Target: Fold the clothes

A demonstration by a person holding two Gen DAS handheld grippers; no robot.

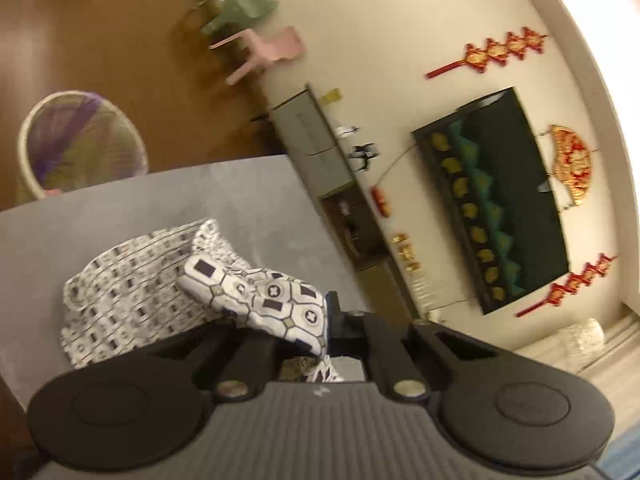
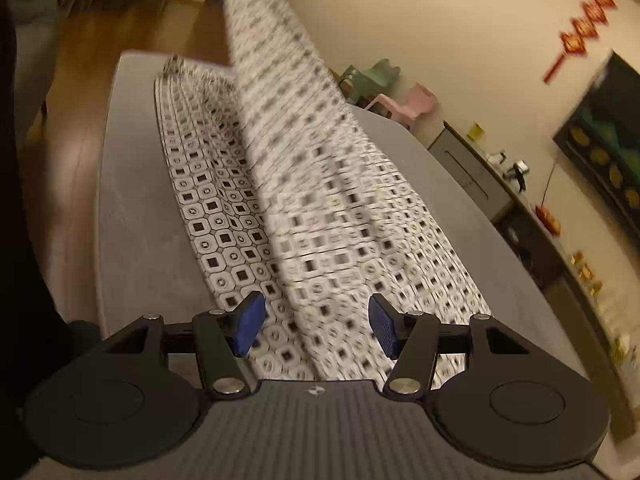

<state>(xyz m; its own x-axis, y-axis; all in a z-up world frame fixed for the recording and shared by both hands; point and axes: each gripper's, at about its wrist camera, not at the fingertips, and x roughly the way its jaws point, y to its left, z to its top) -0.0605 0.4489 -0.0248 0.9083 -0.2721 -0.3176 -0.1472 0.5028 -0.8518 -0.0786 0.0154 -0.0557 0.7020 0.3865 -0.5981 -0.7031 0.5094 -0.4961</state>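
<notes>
A white garment with a black geometric print [image 2: 248,220] lies spread along the grey table [image 2: 136,200]. One part of it rises in a blurred sheet toward the top of the right wrist view. My left gripper [image 1: 316,336] is shut on a bunched fold of this garment [image 1: 276,300] and holds it above the table [image 1: 120,208]; the rest of the cloth [image 1: 132,288] lies below it. My right gripper [image 2: 318,322] is open, its blue pads [image 2: 250,320] apart just above the near end of the cloth, and it holds nothing.
A woven basket [image 1: 80,140] stands on the wooden floor past the table's far edge. Green and pink small chairs [image 1: 256,28] sit by the wall. A low cabinet [image 1: 316,144] and a dark wall picture [image 1: 496,200] lie to the right.
</notes>
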